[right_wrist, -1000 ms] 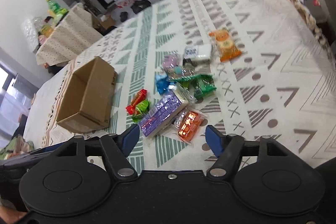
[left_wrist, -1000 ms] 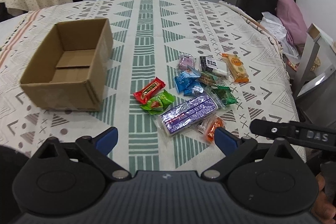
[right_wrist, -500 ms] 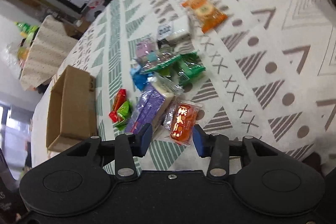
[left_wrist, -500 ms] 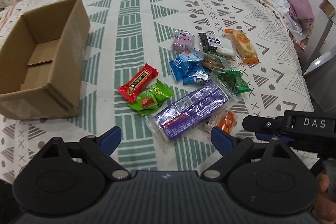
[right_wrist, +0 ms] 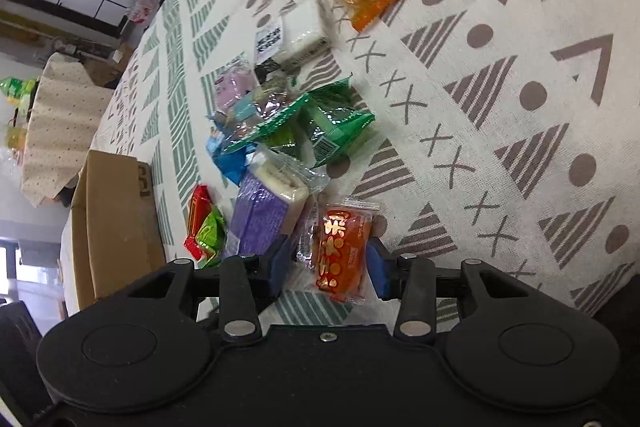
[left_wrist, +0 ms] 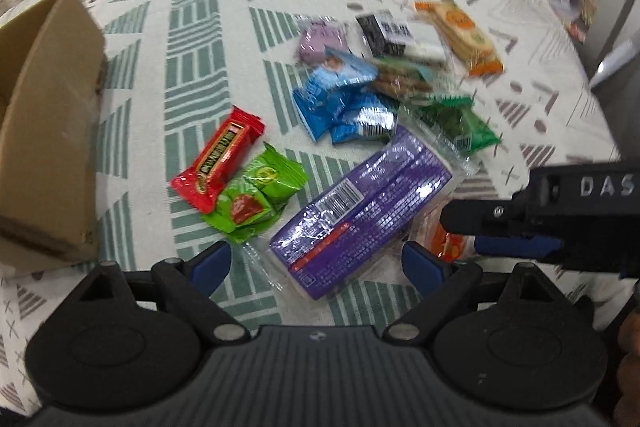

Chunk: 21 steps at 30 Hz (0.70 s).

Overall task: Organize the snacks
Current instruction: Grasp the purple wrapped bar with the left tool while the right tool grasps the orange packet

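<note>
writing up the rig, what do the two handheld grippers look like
Both are black plastic. The left gripper and right gripper have blue fingertip pads, round disc housings, silver pivot screws and a ribbed body. The right one's side reads DAS in white letters.

The left hand-held gripper (left_wrist: 316, 261) stands wide open over the purple packet (left_wrist: 362, 211); a cardboard box (left_wrist: 44, 147) lies to its left.

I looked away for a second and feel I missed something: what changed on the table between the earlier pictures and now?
Both hand-held grippers came down closer to the snack pile. The right hand-held gripper has just been closing its jaws, which now flank the small orange snack packet without clearly pressing it. The left hand-held gripper stayed wide open over the purple wafer pack. The snacks and the cardboard box lie where they were.
</note>
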### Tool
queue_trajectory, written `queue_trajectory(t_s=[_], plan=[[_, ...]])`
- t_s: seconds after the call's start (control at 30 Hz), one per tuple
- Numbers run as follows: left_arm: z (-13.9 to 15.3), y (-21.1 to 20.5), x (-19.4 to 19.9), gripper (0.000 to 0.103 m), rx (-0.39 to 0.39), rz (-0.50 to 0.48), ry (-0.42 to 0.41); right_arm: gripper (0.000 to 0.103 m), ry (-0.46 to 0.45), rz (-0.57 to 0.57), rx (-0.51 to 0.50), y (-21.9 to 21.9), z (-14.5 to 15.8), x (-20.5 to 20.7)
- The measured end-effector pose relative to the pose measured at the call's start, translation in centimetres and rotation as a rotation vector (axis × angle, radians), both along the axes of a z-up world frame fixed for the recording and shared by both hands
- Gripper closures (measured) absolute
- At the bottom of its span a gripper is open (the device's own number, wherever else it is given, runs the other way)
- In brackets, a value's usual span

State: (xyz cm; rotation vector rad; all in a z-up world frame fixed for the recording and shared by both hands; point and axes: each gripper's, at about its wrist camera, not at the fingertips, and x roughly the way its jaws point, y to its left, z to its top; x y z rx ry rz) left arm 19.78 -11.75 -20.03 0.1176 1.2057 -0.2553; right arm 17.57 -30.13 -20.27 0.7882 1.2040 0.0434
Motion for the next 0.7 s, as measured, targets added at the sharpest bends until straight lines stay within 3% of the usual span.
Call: queue_trajectory(t_s=[0.3,0.37,0.47,0.7], plan=[[-1.1,-1.2,0.7,0.009,0.05,-0.047,-0.057,0.063,0.039,0.0,-0.021,0.8,-1.4,0.7],[-1.2,-1.1,0.6,0.009,0.043,-0.035,-0.061,0.066,0.044,0.001,-0.028,1.0,-1.7,0.9],[-1.2,-0.7,0.5,0.011,0.021,-0.01,-0.052,0.079,0.047,-0.004,-0.043,1.0,-1.7,0.9],[-0.3,-0.5,-0.4,0.042,-0.005,0.0,-0.022,0.082,-0.002,0.012,-0.038,1.0,-0.9,0.4]])
